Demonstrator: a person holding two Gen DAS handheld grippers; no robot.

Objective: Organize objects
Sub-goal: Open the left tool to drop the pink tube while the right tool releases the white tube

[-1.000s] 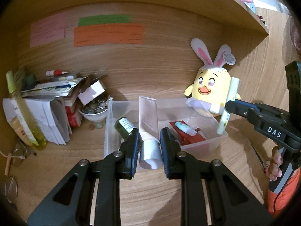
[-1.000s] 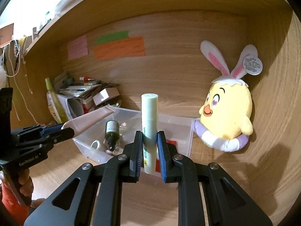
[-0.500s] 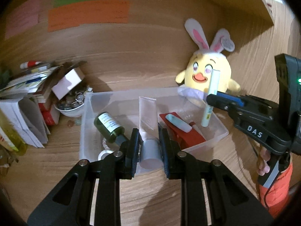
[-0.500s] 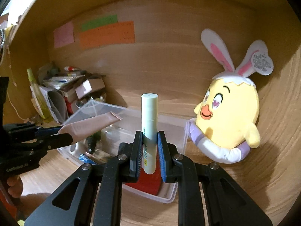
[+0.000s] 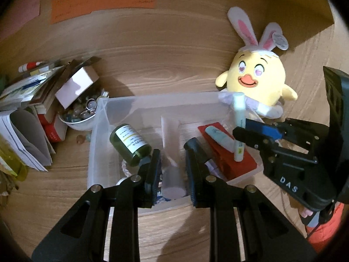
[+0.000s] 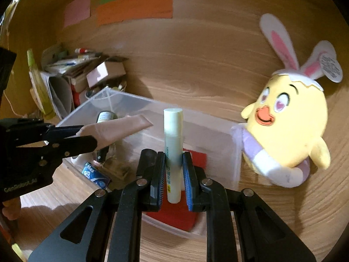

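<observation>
My left gripper [image 5: 172, 155] is shut on a pale pink squeeze tube [image 5: 172, 152], cap end toward the camera, held over the clear plastic bin [image 5: 102, 118]. The right gripper [image 6: 173, 159] is shut on a slim pale green stick [image 6: 172, 135] that stands upright between its pads, above the bin's [image 6: 235, 144] right end. In the left wrist view the right gripper [image 5: 238, 140] and its green stick [image 5: 238, 113] hang over a red item [image 5: 244, 163] in the bin. The pink tube [image 6: 117, 128] and left gripper [image 6: 87, 140] show at the left of the right wrist view.
The bin holds a dark green bottle [image 5: 128, 144], a small light blue tube [image 5: 220, 136] and other small items. A yellow plush chick with rabbit ears [image 6: 290, 126] leans behind the bin's right end. Stacked books, papers and a bowl of trinkets [image 5: 78, 118] sit left.
Both grippers have come forward and down over the bin, each still holding its item. The bin and plush chick now look larger and lower in both views.
</observation>
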